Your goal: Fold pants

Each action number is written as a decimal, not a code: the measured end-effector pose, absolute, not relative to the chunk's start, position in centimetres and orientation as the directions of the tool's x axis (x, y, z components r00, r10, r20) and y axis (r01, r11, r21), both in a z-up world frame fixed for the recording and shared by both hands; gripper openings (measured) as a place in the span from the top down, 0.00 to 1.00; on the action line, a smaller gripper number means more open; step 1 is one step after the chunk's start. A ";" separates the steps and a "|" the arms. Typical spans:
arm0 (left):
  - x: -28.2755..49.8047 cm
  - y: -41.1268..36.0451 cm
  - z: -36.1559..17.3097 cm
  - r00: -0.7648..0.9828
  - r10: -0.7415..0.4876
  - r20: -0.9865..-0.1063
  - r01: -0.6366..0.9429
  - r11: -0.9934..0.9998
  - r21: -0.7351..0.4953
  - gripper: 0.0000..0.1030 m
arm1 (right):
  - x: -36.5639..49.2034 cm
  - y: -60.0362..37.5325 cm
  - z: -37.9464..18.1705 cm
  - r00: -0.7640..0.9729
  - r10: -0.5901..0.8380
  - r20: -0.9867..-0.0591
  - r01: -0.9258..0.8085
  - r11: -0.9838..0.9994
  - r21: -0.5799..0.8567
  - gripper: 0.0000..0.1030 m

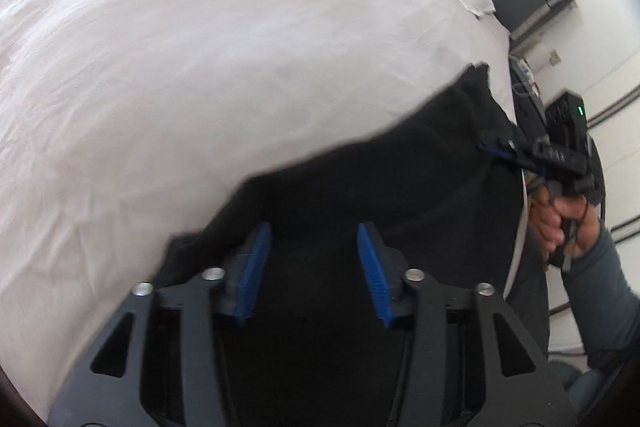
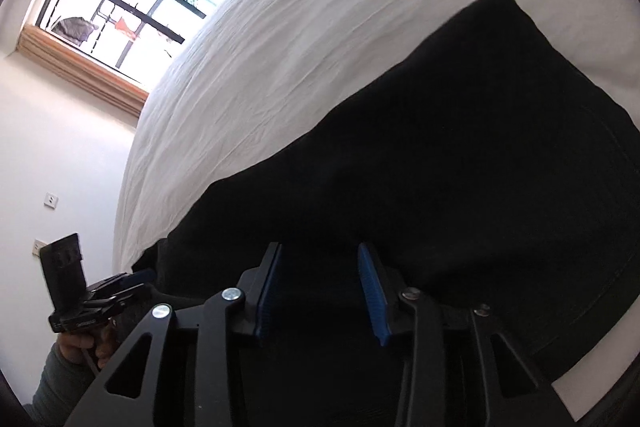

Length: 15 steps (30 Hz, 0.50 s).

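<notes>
Now we are working at the near edge of the bed (image 1: 200,47), where the black pants (image 2: 460,147) lie flat on the white sheet (image 2: 300,39). They look partly folded, a wide dark shape running along the edge closest to us.

What could go wrong? We think the cloth could slip off the side of the bed, because so much of it lies right at the edge and it is soft and floppy. A pull from only one hand could also drag the whole pile crooked, so the fold would come out uneven. And if we pinch too many layers, or only the top one, the fold could bunch up or fall open. The cloth is so dark that the layers are hard for us to tell apart.

Our left gripper (image 1: 314,247) points down at the pants. Its blue pads (image 1: 256,267) stand a little way apart, with dark cloth lying between and under them. They do not seem to press on it, so we think it holds nothing.

Our right gripper (image 2: 322,291) is the same: its pads sit partly apart over the pants, with a gap between them, and nothing looks pinched.

Each gripper can be seen from the other side too, held in a hand (image 1: 560,223) near the bed's edge.
</notes>
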<state>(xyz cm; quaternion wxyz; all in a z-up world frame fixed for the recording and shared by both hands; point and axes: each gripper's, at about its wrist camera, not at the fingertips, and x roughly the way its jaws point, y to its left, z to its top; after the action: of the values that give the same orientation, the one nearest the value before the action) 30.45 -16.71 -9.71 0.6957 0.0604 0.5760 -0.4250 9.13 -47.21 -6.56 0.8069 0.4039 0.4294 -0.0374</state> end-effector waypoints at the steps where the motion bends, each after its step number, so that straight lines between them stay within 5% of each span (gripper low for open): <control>1: 31.6 -16.5 -9.7 -0.011 -0.517 -0.856 0.642 0.653 -0.403 0.71 | 8.8 -47.7 -6.5 0.630 0.278 -0.725 0.419 0.665 0.618 0.66; 7: 34.7 -15.8 -7.1 0.170 -0.469 -0.867 0.581 0.758 -0.296 0.77 | 7.3 -48.5 -4.7 0.616 0.171 -0.769 0.483 0.689 0.540 0.63; 12: 28.1 -15.0 -3.1 0.098 -0.591 -0.800 0.714 0.602 -0.357 0.77 | 7.4 -45.2 -2.6 0.641 0.285 -0.713 0.316 0.748 0.583 0.57; 15: 24.2 -17.0 -5.5 0.046 -0.521 -0.852 0.772 0.560 -0.301 0.77 | 8.7 -42.8 -2.8 0.613 0.351 -0.708 0.239 0.772 0.589 0.57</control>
<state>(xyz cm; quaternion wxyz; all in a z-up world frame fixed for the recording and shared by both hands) 24.21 -17.02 -5.47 0.7130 0.1202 0.5212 -0.4534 8.69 -42.82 -2.78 0.8329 0.3359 0.4386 0.0335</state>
